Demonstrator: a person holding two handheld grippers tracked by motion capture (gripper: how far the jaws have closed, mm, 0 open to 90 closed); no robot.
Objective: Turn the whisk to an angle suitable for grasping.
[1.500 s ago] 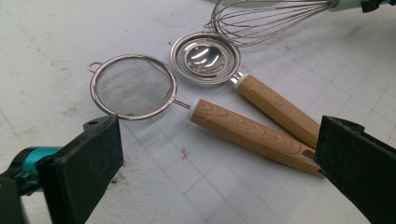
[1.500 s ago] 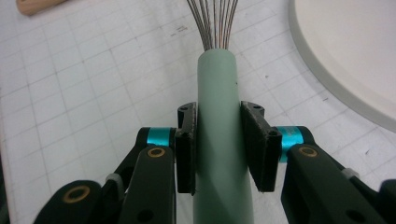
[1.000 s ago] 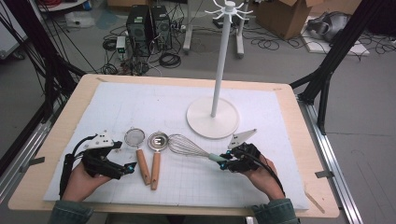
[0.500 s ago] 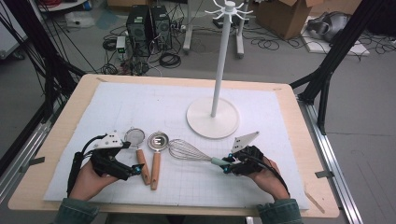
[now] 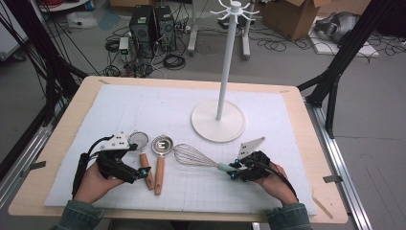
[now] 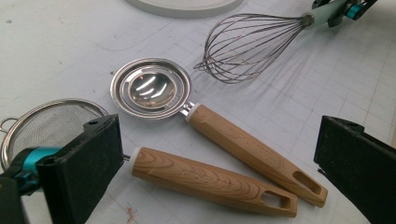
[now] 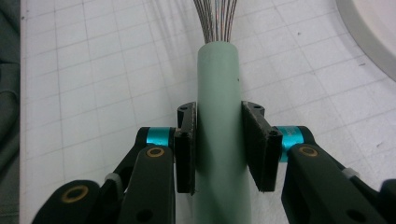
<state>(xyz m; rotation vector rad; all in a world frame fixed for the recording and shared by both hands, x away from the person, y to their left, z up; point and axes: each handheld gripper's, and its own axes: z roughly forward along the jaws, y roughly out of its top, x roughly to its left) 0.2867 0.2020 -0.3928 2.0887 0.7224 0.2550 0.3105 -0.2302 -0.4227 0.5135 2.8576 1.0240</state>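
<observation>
Near the desk's front edge, my right gripper (image 5: 233, 171) clamps the pale green handle of the one whisk (image 5: 194, 156), which lies toward the right half. My left gripper (image 5: 143, 172) hangs with jaws spread wide over two wooden-handled tools: one strainer (image 5: 139, 140) and one slotted spoon (image 5: 162, 144). One white stand (image 5: 219, 120) rises behind.

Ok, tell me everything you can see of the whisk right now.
The whisk lies flat on the white gridded mat, in front of the stand's round base. Its bulb of thin shiny metal wires points toward the egg separator without touching it. Its smooth, pale green, round handle looks like plastic and sits between the right gripper pads, which are closed on both its sides.
</observation>
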